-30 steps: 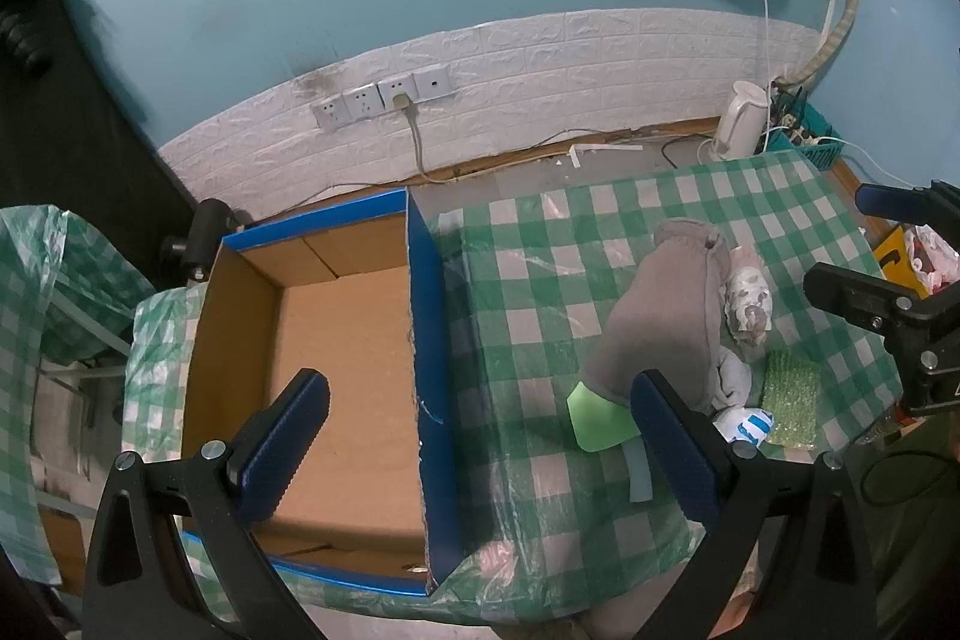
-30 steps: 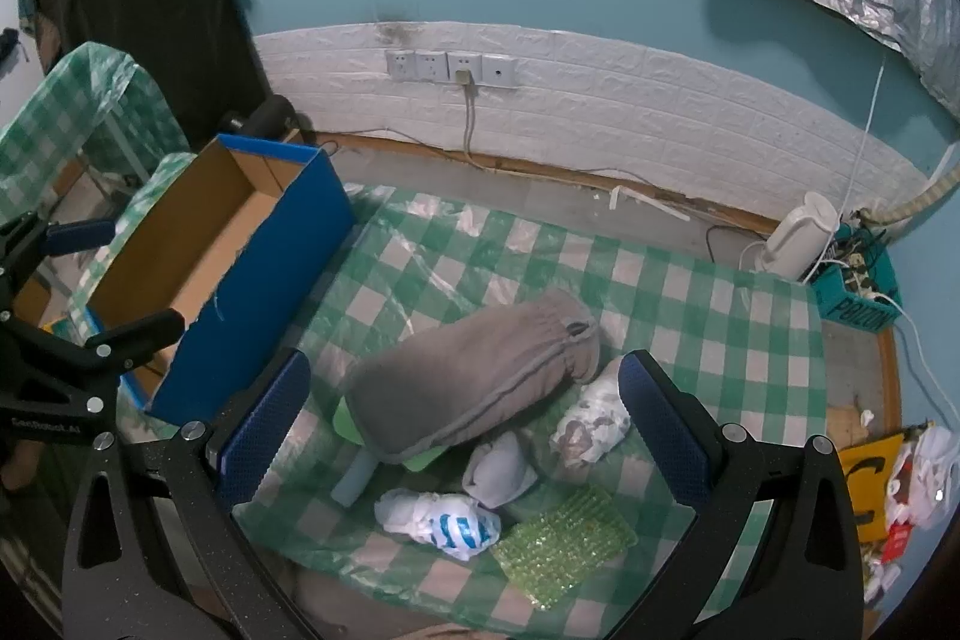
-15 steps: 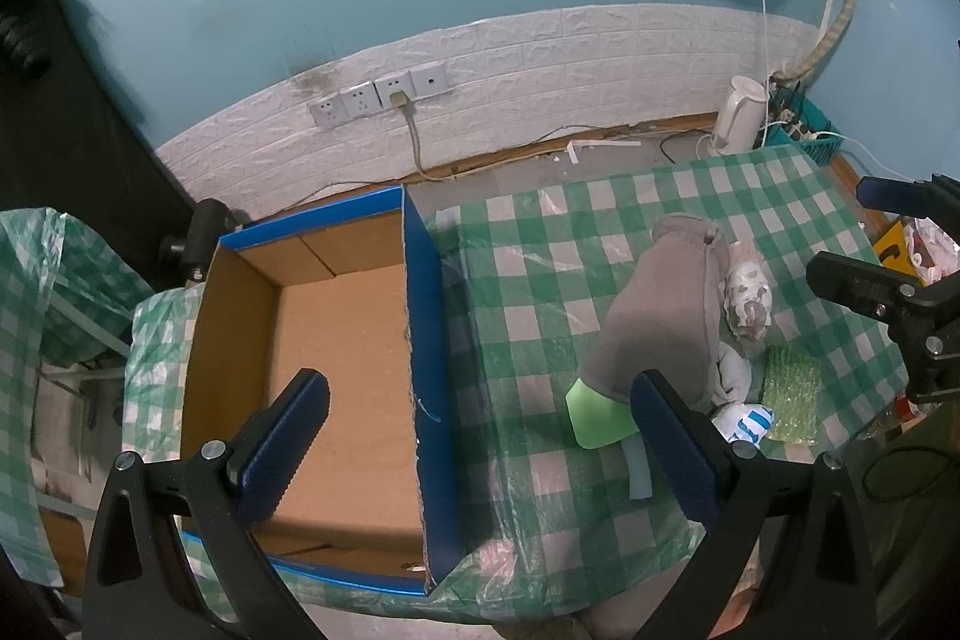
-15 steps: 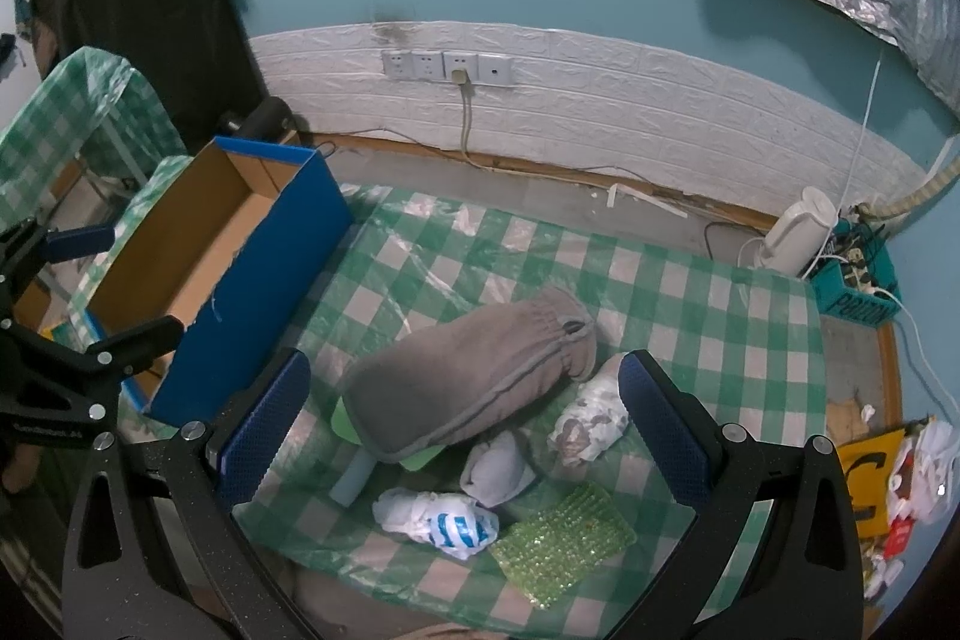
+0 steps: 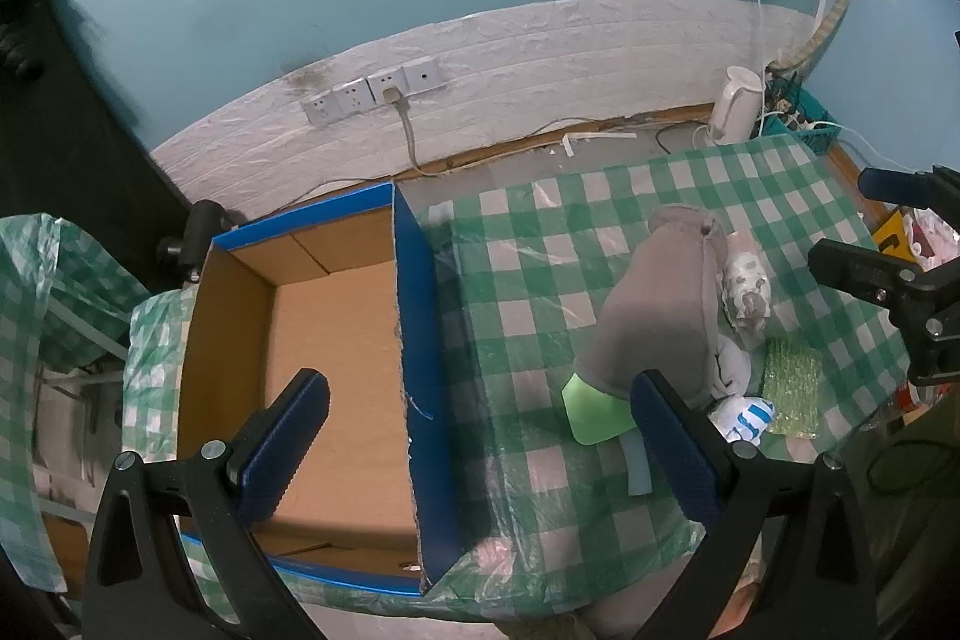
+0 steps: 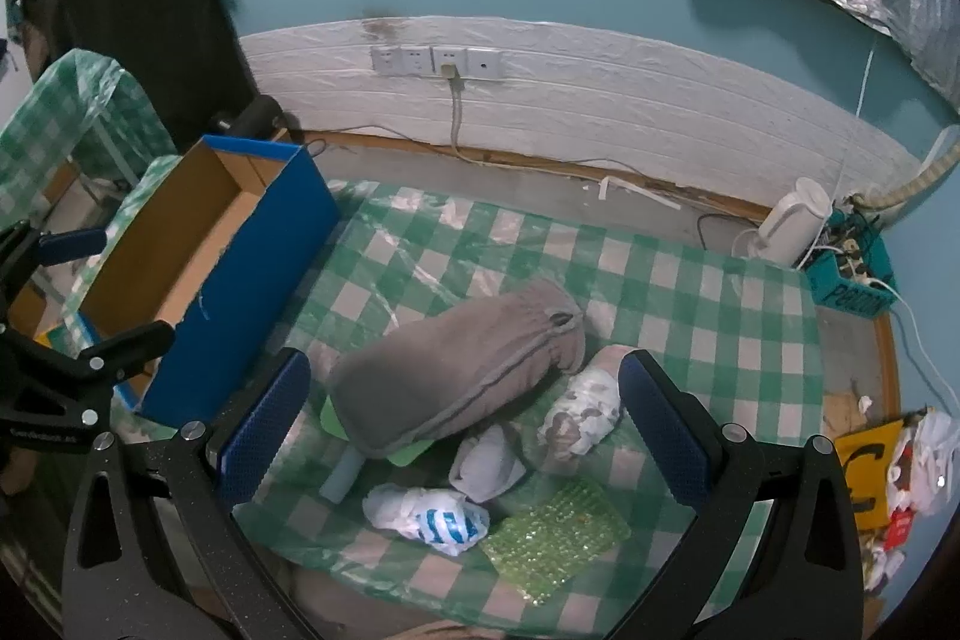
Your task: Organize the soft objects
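Checked tablecloth (image 6: 690, 292): 1 grey pillow (image 6: 456, 370), 1 blue box (image 6: 240, 280), 2 gaping tools

Right gripper (image 6: 462, 415) hangs above the checked tablecloth (image 6: 660, 280), fingers wide apart, nothing between them. Below it lies a grey pillow (image 6: 456, 370), long axis slanted, resting on a green sheet (image 6: 408, 454). Just beside the pillow: a patterned cloth bundle (image 6: 582, 409), a grey rolled cloth (image 6: 486, 466), a white-and-blue bag (image 6: 429, 517) and a green bubble pad (image 6: 555, 529). A blue box (image 6: 252, 280) stands open at the left, its visible interior apparently empty. Left gripper (image 6: 66, 316) shows at the left edge, fingers apart.
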